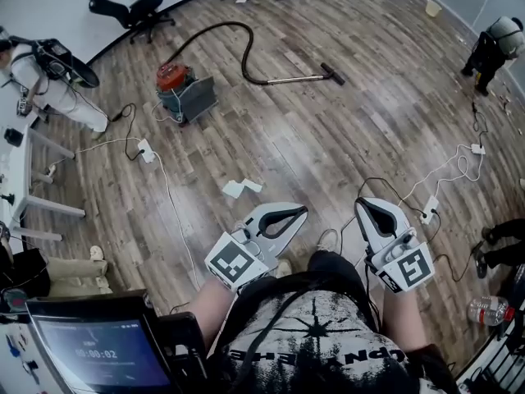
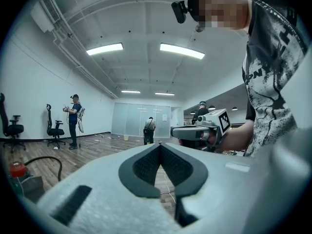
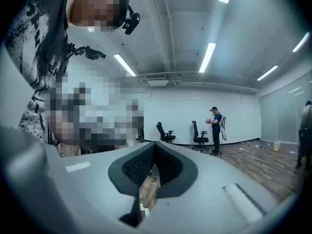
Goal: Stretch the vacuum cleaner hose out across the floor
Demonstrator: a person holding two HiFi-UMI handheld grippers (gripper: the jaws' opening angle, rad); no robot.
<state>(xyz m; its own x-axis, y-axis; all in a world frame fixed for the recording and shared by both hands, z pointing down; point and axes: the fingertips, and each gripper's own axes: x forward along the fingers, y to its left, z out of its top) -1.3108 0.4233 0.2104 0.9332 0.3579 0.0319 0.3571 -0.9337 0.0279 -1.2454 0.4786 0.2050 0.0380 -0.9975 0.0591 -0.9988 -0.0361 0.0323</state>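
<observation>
Far across the wooden floor in the head view stands the vacuum cleaner, red-topped with a grey body. Its black hose arcs from the body and runs down into a metal wand that ends in a floor nozzle. My left gripper and right gripper are held low in front of my body, both shut and empty, well short of the vacuum. In the left gripper view the left gripper's tips meet, with the vacuum cleaner and hose at lower left. The right gripper points toward a far wall.
White power strips and cables trail over the floor on both sides. A white scrap lies just ahead of me. An overturned office chair lies at the back; people stand at left and right. A screen sits at lower left.
</observation>
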